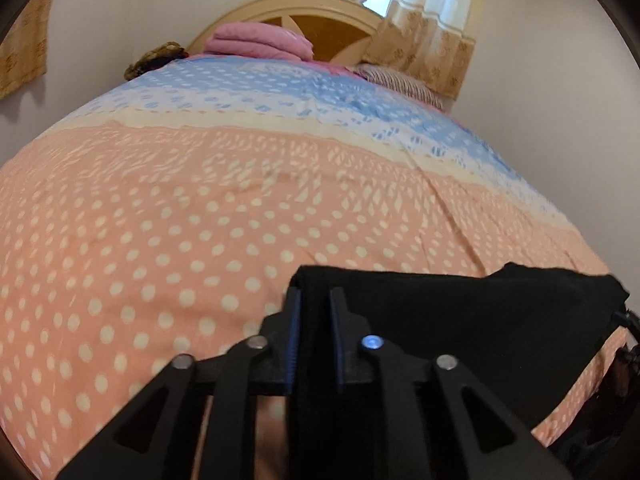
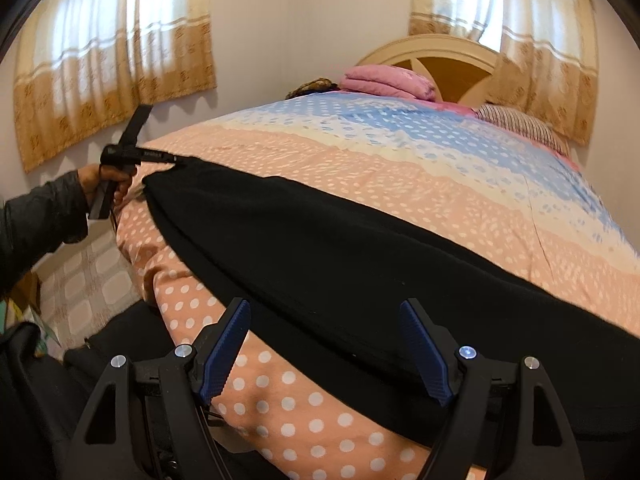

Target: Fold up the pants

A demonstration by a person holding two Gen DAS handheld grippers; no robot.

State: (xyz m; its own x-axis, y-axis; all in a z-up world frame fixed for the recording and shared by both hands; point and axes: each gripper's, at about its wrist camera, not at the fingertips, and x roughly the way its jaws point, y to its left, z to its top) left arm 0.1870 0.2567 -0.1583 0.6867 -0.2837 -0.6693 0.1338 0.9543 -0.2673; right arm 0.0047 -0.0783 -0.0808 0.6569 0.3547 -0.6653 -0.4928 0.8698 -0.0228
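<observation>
A bed [image 2: 460, 184] fills both views, covered by a polka-dot quilt [image 1: 160, 240] that is peach close to the jaws and blue farther ahead of them. Far beyond the jaws stand a curved cream headboard [image 2: 432, 50], a folded pink blanket [image 1: 260, 42] and a striped pillow [image 2: 516, 122], with tan curtains [image 2: 112, 60] on the walls.

The black pants [image 2: 340, 248] lie stretched in a long band across the peach part of the quilt, near the bed's edge. In the right wrist view the band runs from far out to the left of the jaws, passes between and just ahead of them, and goes out of sight to the right.

The left gripper [image 1: 314, 304] is clenched on one end of the pants: black cloth fills the narrow gap between its blue pads. From the right wrist view that gripper shows small and distant on the left, in a hand [image 2: 106, 180], at the tip of the band.

The right gripper [image 2: 326, 316] is spread wide, grasping nothing. The near edge of the pants lies between its fingers; whether they touch the cloth cannot be told.

Risk, as a judgement: with only one end pinched, lifting now would drag the free length and bunch it. If the right jaws close shallowly they may catch one layer only, or the quilt beneath, skewing the fold.
</observation>
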